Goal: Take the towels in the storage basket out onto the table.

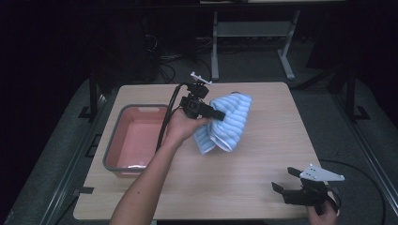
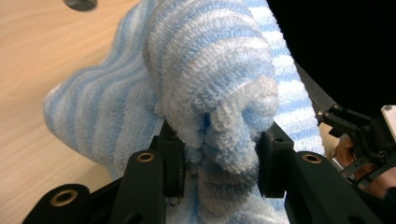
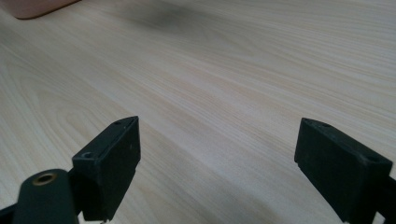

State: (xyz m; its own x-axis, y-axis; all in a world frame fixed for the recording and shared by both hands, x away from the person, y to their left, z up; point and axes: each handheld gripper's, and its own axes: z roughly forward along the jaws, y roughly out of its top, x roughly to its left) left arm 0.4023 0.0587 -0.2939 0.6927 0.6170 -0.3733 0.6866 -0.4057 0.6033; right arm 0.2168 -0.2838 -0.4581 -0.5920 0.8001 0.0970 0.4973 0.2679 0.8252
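A blue-and-white striped towel [image 1: 228, 121] hangs bunched over the middle of the wooden table [image 1: 244, 178]. My left gripper [image 1: 217, 114] is shut on a thick fold of it; in the left gripper view the towel [image 2: 219, 88] bulges up between the two black pads [image 2: 173, 161]. The towel's lower edge droops toward the tabletop. My right gripper [image 1: 286, 179] rests low at the table's front right corner. Its jaws stand wide open with nothing between them, over bare wood [image 3: 219, 93] in the right gripper view.
A pink tub with a grey rim [image 1: 115, 140] stands on the left side of the table, something white lying at its bottom. A metal frame and cables lie on the dark floor beyond the far edge.
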